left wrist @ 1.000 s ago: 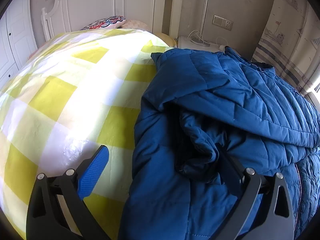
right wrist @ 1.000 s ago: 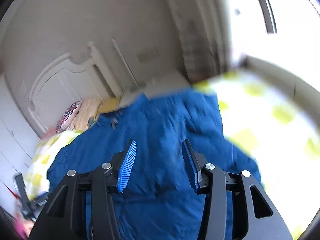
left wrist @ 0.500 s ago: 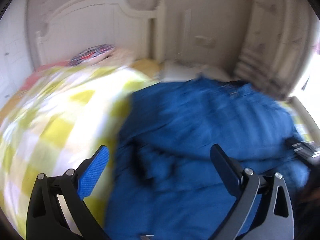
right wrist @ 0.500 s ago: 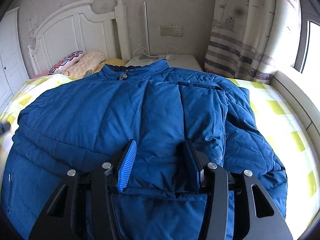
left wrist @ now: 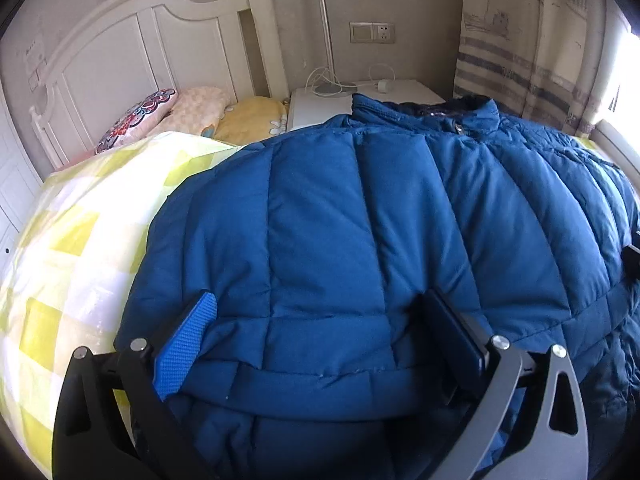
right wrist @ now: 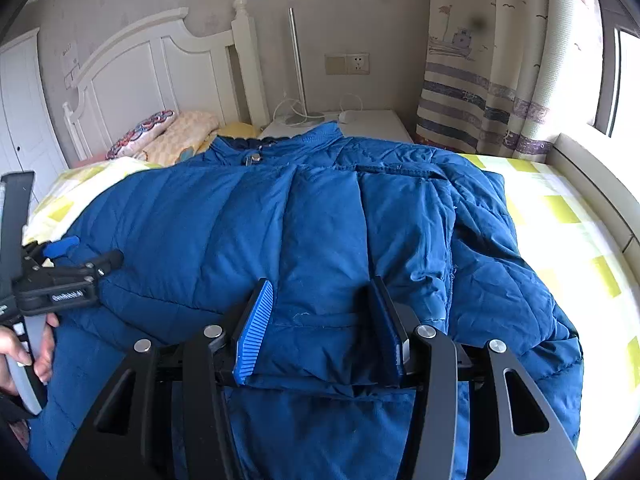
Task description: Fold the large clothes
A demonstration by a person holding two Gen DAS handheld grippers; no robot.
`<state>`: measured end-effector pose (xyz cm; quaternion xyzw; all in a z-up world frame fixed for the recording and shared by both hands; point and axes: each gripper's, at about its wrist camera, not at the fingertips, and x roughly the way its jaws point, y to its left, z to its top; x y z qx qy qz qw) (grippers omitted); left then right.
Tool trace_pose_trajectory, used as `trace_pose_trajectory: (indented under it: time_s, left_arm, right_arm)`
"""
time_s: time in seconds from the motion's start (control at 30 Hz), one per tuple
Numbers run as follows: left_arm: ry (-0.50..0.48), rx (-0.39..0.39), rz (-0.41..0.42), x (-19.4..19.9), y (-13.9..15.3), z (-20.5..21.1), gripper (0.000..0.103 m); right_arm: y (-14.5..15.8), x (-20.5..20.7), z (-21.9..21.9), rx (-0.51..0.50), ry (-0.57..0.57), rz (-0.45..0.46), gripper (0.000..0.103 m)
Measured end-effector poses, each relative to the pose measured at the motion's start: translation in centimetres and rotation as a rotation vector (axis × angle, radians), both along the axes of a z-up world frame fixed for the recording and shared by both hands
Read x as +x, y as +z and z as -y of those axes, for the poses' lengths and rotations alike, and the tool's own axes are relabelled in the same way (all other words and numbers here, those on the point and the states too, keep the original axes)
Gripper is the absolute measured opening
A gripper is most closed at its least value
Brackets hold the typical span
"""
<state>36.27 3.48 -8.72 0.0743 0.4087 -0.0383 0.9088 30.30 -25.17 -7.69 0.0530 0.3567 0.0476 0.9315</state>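
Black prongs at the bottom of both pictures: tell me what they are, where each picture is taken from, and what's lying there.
A person holds a hand-held gripper in each hand; a camera on each looks along its two fingers. One picture is from the left hand-held gripper, the other from the right hand-held gripper. A blue jacket lies on a yellow-checked bed cover. Its fabric sits between both pairs of fingers; the left stands open, whether the right pinches is unclear.

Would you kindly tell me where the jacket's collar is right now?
In the right wrist view, the collar lies at the jacket's far end, just before the white nightstand.
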Motion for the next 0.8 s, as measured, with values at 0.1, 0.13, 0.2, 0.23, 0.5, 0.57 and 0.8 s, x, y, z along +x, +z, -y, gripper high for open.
trace_pose_trajectory:
  time_s: [0.1, 0.13, 0.2, 0.23, 0.5, 0.57, 0.8]
  left_arm:
    - [0.002, 0.005, -0.003, 0.3, -0.1, 0.2, 0.101]
    - [0.003, 0.008, -0.004, 0.3, -0.1, 0.2, 0.101]
    - [0.004, 0.015, -0.004, 0.2, -0.1, 0.6, 0.101]
    - [0.005, 0.015, -0.003, 0.2, -0.1, 0.8, 0.101]
    - [0.004, 0.004, -0.005, 0.3, -0.1, 0.4, 0.101]
    - [0.004, 0.005, -0.006, 0.4, -0.1, 0.4, 0.101]
    - [0.004, 0.007, -0.006, 0.4, -0.1, 0.4, 0.101]
  right_arm:
    - [1.8, -0.2, -0.2, 0.021, 0.001, 0.046, 0.047]
    - [2.4, 0.1, -0.4, 0.014, 0.006, 0.057, 0.047]
    - [3.6, 1.3, -1.0, -0.026, 0.014, 0.071, 0.047]
    - [3.8, 1.9, -1.3, -0.040, 0.017, 0.069, 0.047]
    - [-0.3, 10.0, -3.0, -0.168, 0.025, -0.096, 0.049]
    - [0.2, 10.4, -3.1, -0.164, 0.017, -0.127, 0.049]
    - [1.0, 9.5, -2.6, -0.139, -0.017, -0.070, 0.053]
